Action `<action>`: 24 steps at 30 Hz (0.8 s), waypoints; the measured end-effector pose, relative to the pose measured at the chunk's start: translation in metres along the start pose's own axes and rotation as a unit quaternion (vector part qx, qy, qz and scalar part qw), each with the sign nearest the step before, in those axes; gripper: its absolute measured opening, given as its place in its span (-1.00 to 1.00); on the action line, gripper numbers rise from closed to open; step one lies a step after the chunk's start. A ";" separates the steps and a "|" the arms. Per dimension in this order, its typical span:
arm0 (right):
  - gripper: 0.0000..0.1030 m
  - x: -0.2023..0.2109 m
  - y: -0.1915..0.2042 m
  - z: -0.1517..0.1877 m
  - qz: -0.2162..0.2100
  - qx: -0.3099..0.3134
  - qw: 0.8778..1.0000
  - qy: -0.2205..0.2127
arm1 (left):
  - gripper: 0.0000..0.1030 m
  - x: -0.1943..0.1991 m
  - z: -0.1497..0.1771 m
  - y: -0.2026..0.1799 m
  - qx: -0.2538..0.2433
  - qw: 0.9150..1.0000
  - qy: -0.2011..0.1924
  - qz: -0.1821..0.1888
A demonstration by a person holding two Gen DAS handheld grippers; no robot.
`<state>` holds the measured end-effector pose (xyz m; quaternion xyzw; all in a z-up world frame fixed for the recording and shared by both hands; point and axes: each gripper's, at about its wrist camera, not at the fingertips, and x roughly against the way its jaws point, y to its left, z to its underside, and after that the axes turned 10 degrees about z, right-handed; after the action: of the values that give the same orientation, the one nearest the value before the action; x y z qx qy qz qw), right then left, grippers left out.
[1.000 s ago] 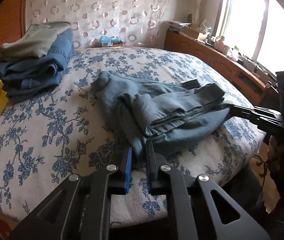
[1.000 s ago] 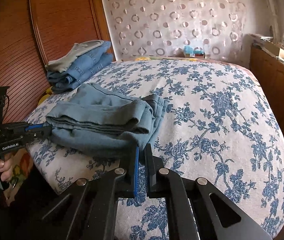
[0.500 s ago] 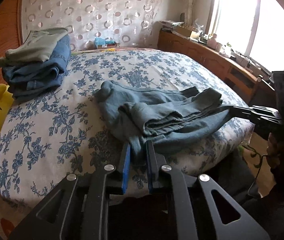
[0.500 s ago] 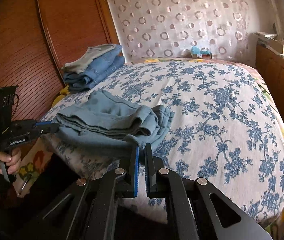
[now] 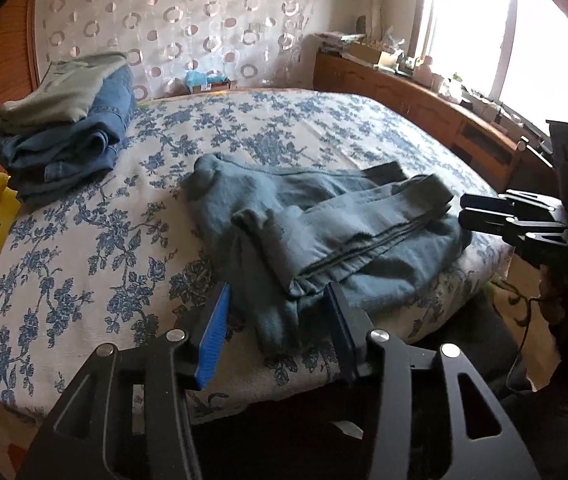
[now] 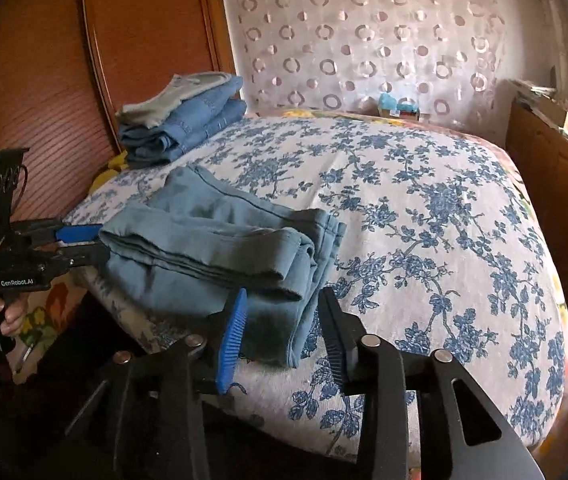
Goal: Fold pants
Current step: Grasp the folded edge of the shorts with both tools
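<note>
We see blue-grey pants (image 5: 324, 232) folded into compact bundle at near edge of flowered bed (image 5: 95, 240). Our left tongs (image 5: 279, 328) and right tongs (image 6: 281, 328) both spread, pinching nothing. We judge folding nearly done; moving bundle to folded stack (image 6: 179, 120) perhaps left.

Folded pants (image 5: 324, 224) near bed's (image 5: 83, 240) front edge, clothes stack (image 5: 63, 120) behind.

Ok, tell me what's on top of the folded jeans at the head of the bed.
A folded grey-green garment lies on top of the folded jeans. What sits beneath the jeans is covered, apart from the floral bedspread around them.
</note>
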<state>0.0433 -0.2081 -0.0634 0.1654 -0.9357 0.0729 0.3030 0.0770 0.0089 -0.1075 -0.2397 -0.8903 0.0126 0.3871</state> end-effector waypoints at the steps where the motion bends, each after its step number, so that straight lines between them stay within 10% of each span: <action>1: -0.22 -0.001 0.002 0.000 -0.003 0.003 1.000 0.001 | -0.06 -0.003 0.000 0.000 -0.001 1.000 0.005 -0.002; 24: -0.21 -0.049 0.007 -0.054 0.057 0.037 0.998 0.011 | -0.06 -0.024 -0.046 0.022 0.016 0.999 -0.012 -0.032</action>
<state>0.1073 -0.1754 -0.0494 0.1219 -0.9370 0.1260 0.3021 0.1320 0.0105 -0.0964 -0.2051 -0.9015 0.0175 0.3808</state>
